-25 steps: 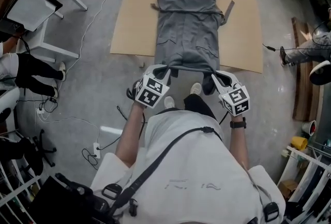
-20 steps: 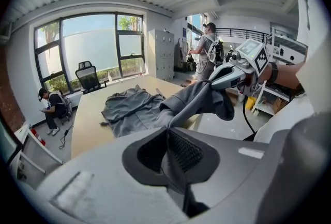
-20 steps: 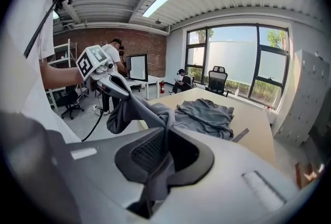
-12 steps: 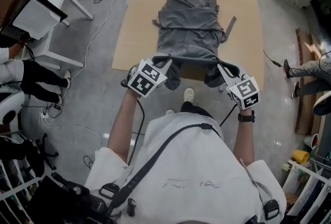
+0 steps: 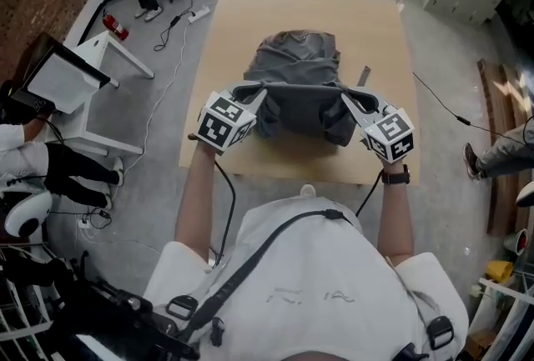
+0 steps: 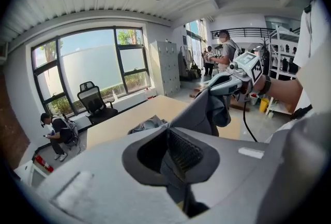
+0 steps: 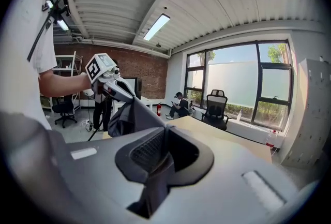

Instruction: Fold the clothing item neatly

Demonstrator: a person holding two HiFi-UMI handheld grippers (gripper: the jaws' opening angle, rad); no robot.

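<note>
**A:** In the head view, why does the near edge hang in the air?

**B:** The left gripper (image 5: 257, 92) and the right gripper (image 5: 350, 98) each pinch 1 near corner of the grey garment (image 5: 296, 67). That stretches the edge taut above the rest, which lies bunched on the tan tabletop (image 5: 250, 26). I read it as a fold toward the far end. Both forearms reach forward, roughly parallel, with the marker cubes facing up.

**A:** And the left gripper view?

**B:** Its jaws are pressed together on a pleat of grey cloth (image 6: 199, 109). The cloth runs tight across to the other gripper, and the tool tilts slightly downward.

**A:** The right gripper view?

**B:** It is the mirror of that. The jaws are clamped on the cloth (image 7: 129, 114), which is pulled straight toward the left hand. The 2 grips sit level with each other, which I think keeps the crease square.
</note>
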